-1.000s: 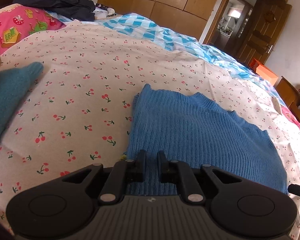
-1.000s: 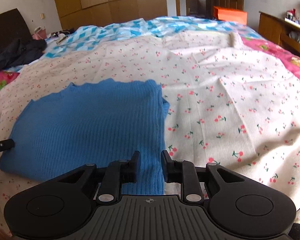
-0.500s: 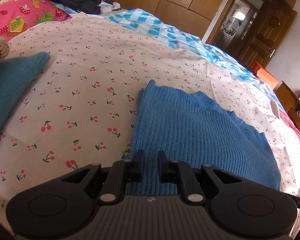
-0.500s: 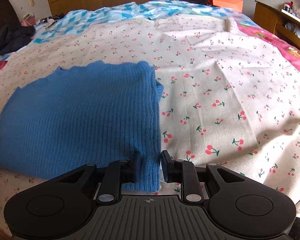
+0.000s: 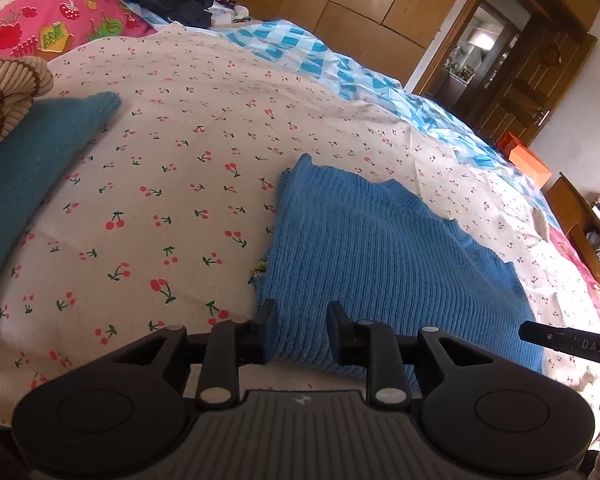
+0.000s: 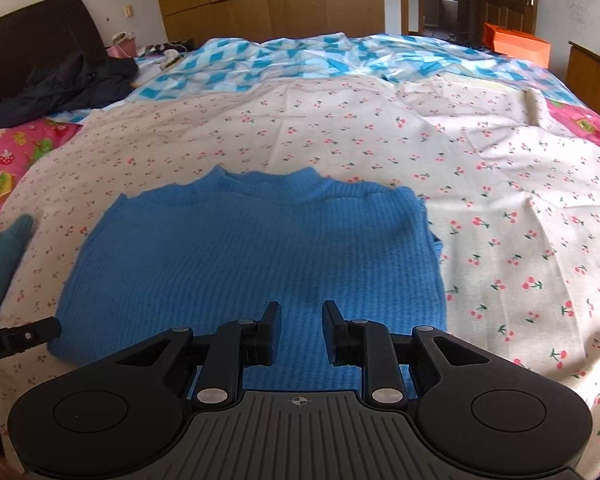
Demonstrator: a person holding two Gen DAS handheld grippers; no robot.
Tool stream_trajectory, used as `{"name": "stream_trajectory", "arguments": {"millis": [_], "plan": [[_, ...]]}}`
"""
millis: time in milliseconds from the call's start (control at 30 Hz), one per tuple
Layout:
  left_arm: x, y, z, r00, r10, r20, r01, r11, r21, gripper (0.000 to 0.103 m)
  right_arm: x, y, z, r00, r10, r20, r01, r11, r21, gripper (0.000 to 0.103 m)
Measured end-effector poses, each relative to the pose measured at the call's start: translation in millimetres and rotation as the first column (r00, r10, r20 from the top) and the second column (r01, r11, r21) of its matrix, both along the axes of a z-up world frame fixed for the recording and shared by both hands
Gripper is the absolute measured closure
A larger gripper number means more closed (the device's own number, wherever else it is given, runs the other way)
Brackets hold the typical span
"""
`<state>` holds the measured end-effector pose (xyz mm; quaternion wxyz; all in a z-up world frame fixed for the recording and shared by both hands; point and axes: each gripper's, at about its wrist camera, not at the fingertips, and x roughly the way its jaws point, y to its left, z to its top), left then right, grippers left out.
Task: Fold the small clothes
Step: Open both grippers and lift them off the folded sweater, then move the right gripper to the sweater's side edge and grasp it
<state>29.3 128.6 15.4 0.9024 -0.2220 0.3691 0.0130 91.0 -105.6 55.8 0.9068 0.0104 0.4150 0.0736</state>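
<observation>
Cherry-print sheet (image 6: 480,184) covers the bed under a blue sweater (image 6: 260,248), apparently folded.

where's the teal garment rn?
The teal garment lies on the cherry-print sheet at the far left of the left wrist view, beside a striped knit, well left of the blue sweater.

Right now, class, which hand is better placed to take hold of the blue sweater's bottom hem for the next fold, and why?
Left, probably. The left tool straddles the blue knit sweater at its hem corner, its jaws opening around the fabric. The right tool hovers over mid-hem, its jaws apart.
</observation>
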Motion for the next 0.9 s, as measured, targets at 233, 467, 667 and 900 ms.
{"name": "stream_trajectory", "arguments": {"millis": [233, 467, 667, 900], "plan": [[-7, 5, 0, 1.000, 0.011, -0.010, -0.012, 0.999, -0.041, 0.065, 8, 20, 0, 0.999, 0.041, -0.033, -0.040, 0.998, 0.045, 0.079], [-22, 1, 1, 0.999, 0.031, -0.023, -0.032, 0.999, -0.045, 0.059, 31, 63, 16, 0.986, 0.167, -0.017, -0.166, 0.984, 0.060, 0.078], [-17, 0, -5, 0.998, 0.019, -0.053, -0.022, 0.998, -0.053, 0.057, 62, 123, 18, 0.950, 0.307, -0.056, -0.302, 0.950, 0.083, 0.076], [-12, -1, -10, 0.998, -0.006, -0.065, 0.001, 0.997, -0.071, 0.056, 102, 194, 0, 0.917, 0.362, -0.167, -0.364, 0.931, 0.020, 0.065]]}}
